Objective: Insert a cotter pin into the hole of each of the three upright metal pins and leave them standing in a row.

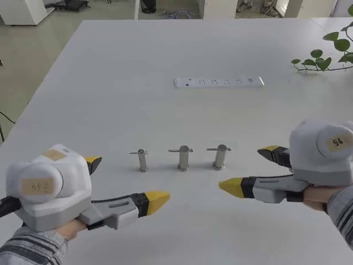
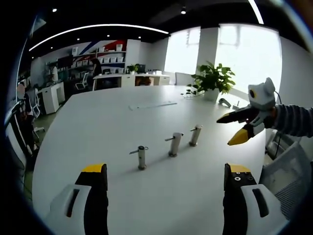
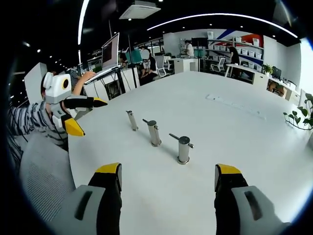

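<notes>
Metal pins (image 1: 183, 158) stand far from table (image 1: 110, 83) edges, left claw (image 1: 127, 179) and right claw (image 1: 246, 168) open.

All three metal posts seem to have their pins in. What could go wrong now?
The upright metal pins stand free on the table, so a sweep of the open left gripper or right gripper flanking the row might topple one. The cotter pins stick out sideways; a knock could slide one out.

Bright even indoor light, faint soft shadows, blown-out window (image 2: 242, 54), sharp focus, fisheye bending at edges.
</notes>
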Tool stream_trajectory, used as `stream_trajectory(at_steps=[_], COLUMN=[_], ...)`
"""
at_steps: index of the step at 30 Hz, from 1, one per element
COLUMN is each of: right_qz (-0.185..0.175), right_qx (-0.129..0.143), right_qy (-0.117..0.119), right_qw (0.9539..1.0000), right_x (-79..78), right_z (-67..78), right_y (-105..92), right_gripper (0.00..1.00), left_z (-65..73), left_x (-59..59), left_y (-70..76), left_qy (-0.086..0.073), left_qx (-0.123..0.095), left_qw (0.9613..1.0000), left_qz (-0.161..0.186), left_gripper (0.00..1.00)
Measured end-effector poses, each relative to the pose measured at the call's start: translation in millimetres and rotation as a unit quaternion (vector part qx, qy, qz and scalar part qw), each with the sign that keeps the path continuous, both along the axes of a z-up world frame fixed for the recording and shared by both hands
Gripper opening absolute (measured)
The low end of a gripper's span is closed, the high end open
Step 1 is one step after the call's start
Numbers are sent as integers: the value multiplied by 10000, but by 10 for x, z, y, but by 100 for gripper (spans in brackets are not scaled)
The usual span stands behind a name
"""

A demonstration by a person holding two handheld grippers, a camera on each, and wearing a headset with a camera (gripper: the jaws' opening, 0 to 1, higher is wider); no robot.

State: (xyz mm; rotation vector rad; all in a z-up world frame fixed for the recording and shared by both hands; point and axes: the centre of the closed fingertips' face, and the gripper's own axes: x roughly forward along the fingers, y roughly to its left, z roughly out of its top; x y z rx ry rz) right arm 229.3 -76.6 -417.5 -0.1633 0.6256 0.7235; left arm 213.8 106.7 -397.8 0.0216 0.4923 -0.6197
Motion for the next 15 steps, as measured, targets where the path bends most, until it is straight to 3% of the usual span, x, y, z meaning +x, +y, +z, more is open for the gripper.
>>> stream_trajectory(at_steps=[15], right_qz=[-294], right_qx=[319], right_qy=[79], right_qw=[9990], right_x=[-5], right_z=[5], right_y=[41], right_gripper=[74], left_z=[-70], left_x=[-37], left_y=[65], left_qy=[139], left_qx=[-12], left_qw=[9998], left_qz=[121], left_gripper=[99])
